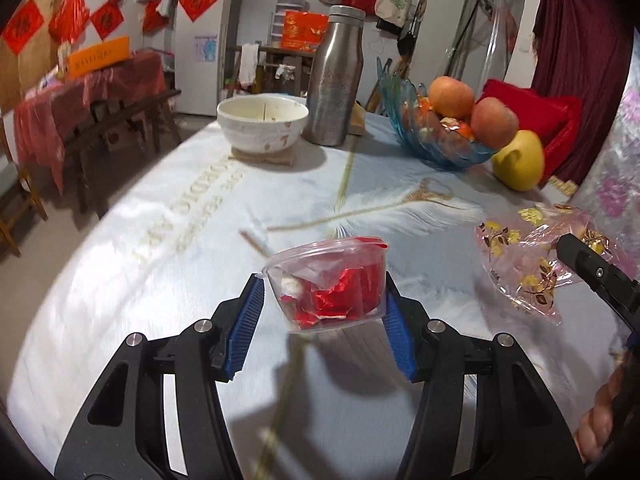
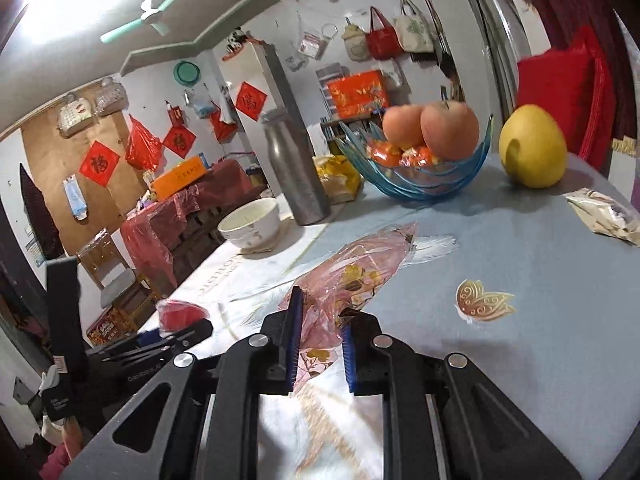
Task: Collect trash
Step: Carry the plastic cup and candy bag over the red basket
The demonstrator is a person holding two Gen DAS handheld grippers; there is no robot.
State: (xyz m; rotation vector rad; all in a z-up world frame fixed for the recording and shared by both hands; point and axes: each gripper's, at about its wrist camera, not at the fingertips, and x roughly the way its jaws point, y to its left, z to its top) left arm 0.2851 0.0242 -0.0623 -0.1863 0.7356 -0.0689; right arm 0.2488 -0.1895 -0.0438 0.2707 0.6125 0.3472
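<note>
Left tool [image 1: 324, 300]: mine, blue pads pressed against both sides of a clear plastic cup [image 1: 328, 280]. The cup is tipped with its mouth up and away from me, and appears lifted a little above the table [image 1: 120, 280], though I cannot be sure it is clear of the cloth. Contents: crumpled red foil wrappers and a scrap of white.

Right tool [image 2: 318, 334]: mine, pads drawn close and pinching the near end of a pink cellophane wrapper [image 2: 352, 280] printed with gold flowers. Its long axis runs forward and to the right, away from the pads, with the far end trailing on the table.

Key relation: the cup sits to the left of the wrapper and well apart from it; from the right wrist view the red of the cup shows low at left, beside the left tool. The wrapper must therefore travel leftward to reach the cup mouth, or the cup rightward. I judge the right tool the one to move, since the cup opening already faces upward.

Further trash: a pale crumpled packet [image 2: 608, 216] at the table's right edge, nearer my right tool, untouched.

Not trash: bowl [image 1: 262, 122], steel bottle [image 1: 336, 76], blue fruit dish [image 1: 436, 136], yellow pomelo [image 2: 532, 146].
</note>
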